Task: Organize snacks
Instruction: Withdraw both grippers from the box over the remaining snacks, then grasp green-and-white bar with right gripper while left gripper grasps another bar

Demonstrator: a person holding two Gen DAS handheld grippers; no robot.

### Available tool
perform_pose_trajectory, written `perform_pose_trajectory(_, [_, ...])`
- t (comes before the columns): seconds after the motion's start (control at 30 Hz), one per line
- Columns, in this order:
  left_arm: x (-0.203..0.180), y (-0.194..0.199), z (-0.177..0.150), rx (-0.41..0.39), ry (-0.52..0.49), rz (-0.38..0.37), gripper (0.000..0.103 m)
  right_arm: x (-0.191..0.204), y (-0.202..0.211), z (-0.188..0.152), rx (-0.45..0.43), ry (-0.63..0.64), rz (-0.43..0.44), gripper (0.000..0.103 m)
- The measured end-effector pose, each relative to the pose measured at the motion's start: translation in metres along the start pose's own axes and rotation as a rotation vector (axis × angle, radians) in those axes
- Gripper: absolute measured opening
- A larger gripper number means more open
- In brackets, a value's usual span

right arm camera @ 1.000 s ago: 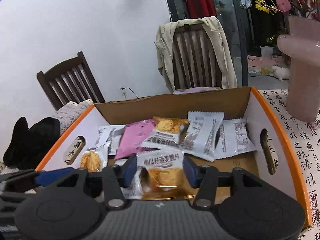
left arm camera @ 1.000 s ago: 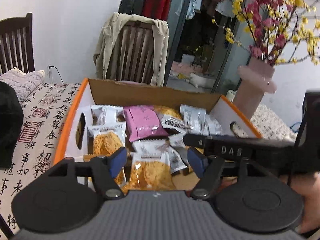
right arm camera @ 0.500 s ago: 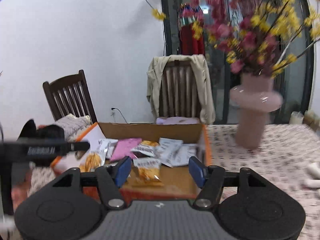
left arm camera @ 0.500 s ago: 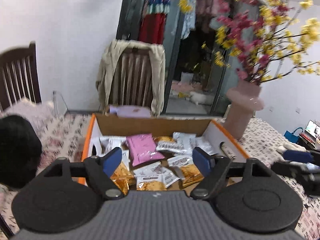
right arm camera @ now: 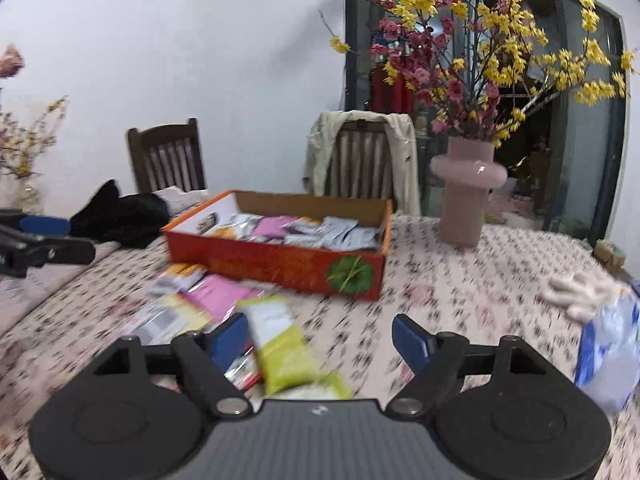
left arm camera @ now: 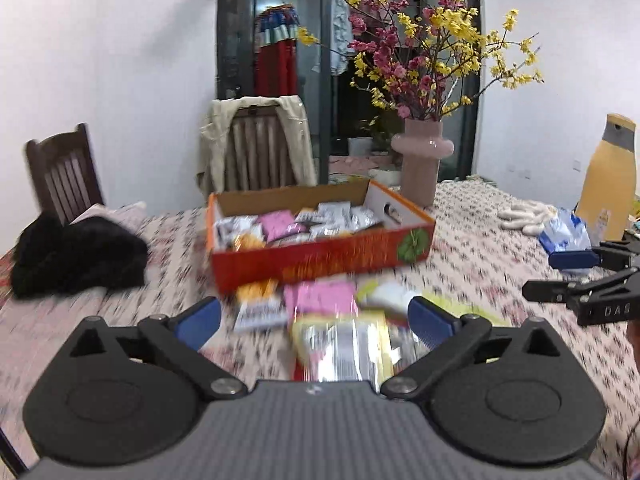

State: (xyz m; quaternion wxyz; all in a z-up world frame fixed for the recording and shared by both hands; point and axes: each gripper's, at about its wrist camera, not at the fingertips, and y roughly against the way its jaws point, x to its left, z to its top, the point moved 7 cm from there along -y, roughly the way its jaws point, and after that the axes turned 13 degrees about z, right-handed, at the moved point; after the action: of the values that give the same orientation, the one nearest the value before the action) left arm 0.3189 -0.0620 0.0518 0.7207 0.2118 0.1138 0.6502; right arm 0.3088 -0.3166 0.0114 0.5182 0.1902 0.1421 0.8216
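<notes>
At the bottom of each wrist view, the two black tongs with blue pads are hanging spread wide and gripping nothing: the left gripper (left arm camera: 314, 318) is hovering over a blurred yellow-edged foil packet (left arm camera: 340, 350), and the right gripper (right arm camera: 320, 338) is hovering with a lime-green and white snack packet (right arm camera: 280, 344) lying just inside its left pad.

Just beyond, in the lower middle of both frames, a pink flat packet (right arm camera: 222, 294) and an orange-and-white packet (left arm camera: 258, 304) are lying overlapped with others on the patterned tablecloth (right arm camera: 440, 300). Because they are overlapping, a closing jaw is likely to be catching two wrappers at once, or sliding off the slick film and pushing the heap apart.

Further back, in the middle of the frames, the red-orange cardboard box (right arm camera: 280, 266) is holding the snacks already sorted. It looks crowded, so a packet dropped on top may be slipping over the low front wall.

To the box's right, in the upper right of the frame, the pink ceramic vase of flowering branches (right arm camera: 466, 196) is standing near; a wide swing of the right tongs risks toppling it.
</notes>
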Motion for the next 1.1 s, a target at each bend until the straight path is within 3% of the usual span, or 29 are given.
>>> perform_pose_trajectory(0.4, [0.0,0.084,-0.095,0.116,0.102,0.006,0.103,0.059,0.056,-0.085,0.043,0.004,0.052,0.081])
perform_pose_trajectory(0.6, [0.005,0.095,-0.109,0.138,0.121,0.025,0.103,0.069,0.069,-0.115,0.064,-0.019,0.061,0.081])
perform_pose_trajectory(0.83, [-0.014,0.09,-0.104,0.126,0.083,-0.004,0.103,0.063,0.074,-0.114,0.046,-0.055,0.054,0.081])
perform_pose_trajectory(1.1, [0.005,0.066,-0.104,0.16,0.14,0.022,0.103,0.054,0.009,-0.085,0.07,-0.172,0.081,0.081])
